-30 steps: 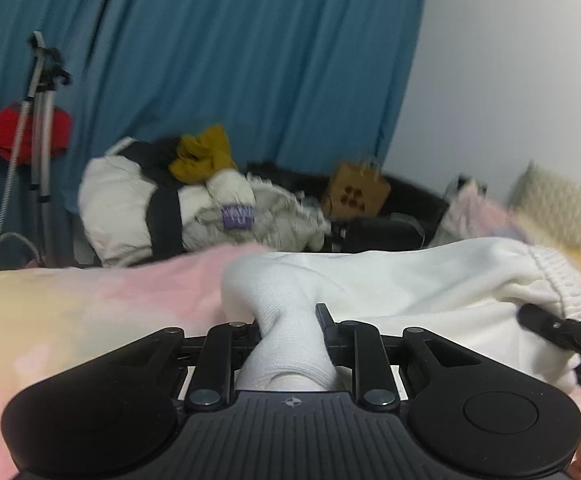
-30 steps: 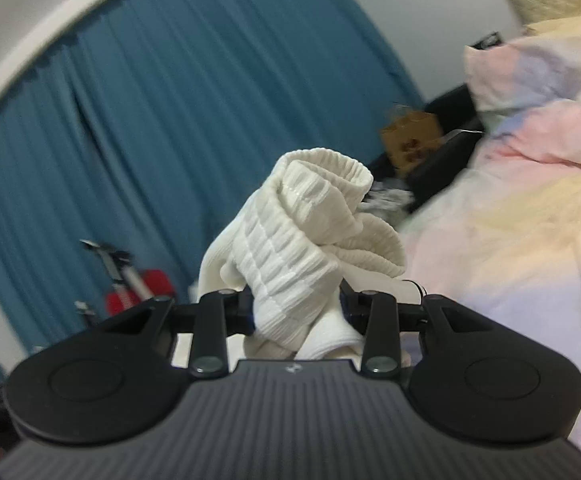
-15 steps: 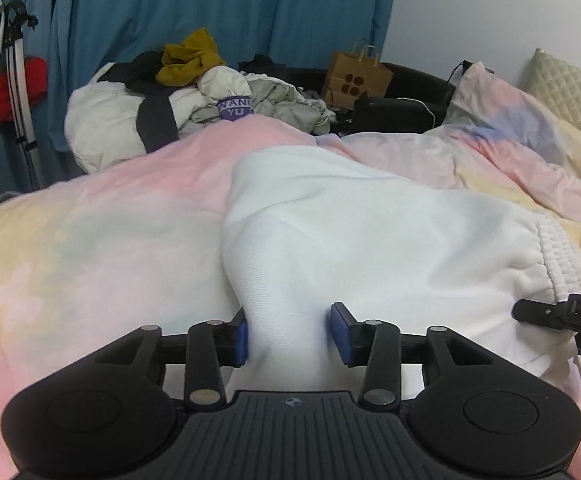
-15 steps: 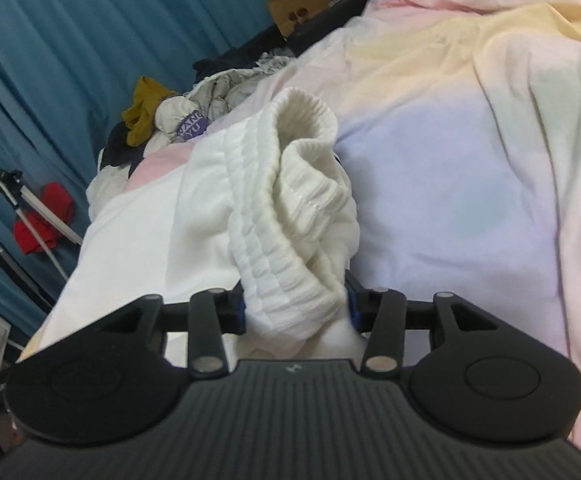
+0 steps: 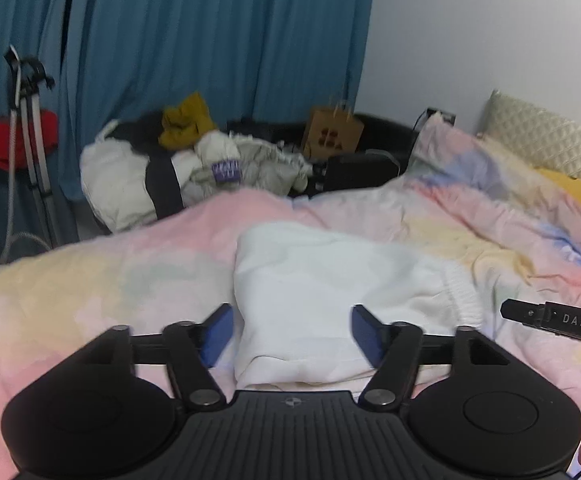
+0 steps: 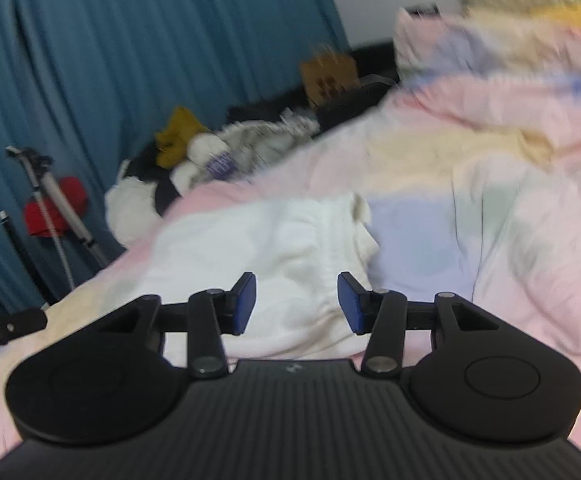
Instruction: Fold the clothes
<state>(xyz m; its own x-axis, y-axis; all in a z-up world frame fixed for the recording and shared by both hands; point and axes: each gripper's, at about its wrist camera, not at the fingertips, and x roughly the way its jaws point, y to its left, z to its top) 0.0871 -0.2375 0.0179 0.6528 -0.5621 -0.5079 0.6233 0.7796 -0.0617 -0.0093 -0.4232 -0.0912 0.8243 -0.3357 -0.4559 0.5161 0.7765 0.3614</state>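
Observation:
A white garment (image 5: 330,292) with a ribbed elastic band lies folded flat on the pastel bedspread (image 5: 90,280). My left gripper (image 5: 292,334) hovers open just in front of its near edge, blue pads wide apart, gripping nothing. In the right wrist view the same white garment (image 6: 266,264) lies ahead, its ribbed band toward the right. My right gripper (image 6: 297,303) is open above the near edge of the cloth, holding nothing. The tip of the right gripper (image 5: 546,320) shows at the right edge of the left wrist view.
A pile of loose clothes (image 5: 178,164) sits beyond the bed against the blue curtain (image 5: 190,40). A brown paper bag (image 5: 332,132) stands behind it. A tripod with a red cloth (image 5: 22,136) stands at the left. Pillows (image 5: 546,140) lie at the right.
Both grippers were shut on the white garment one second ago. They lowered it onto the bed, then opened and drew back, leaving the cloth lying flat.

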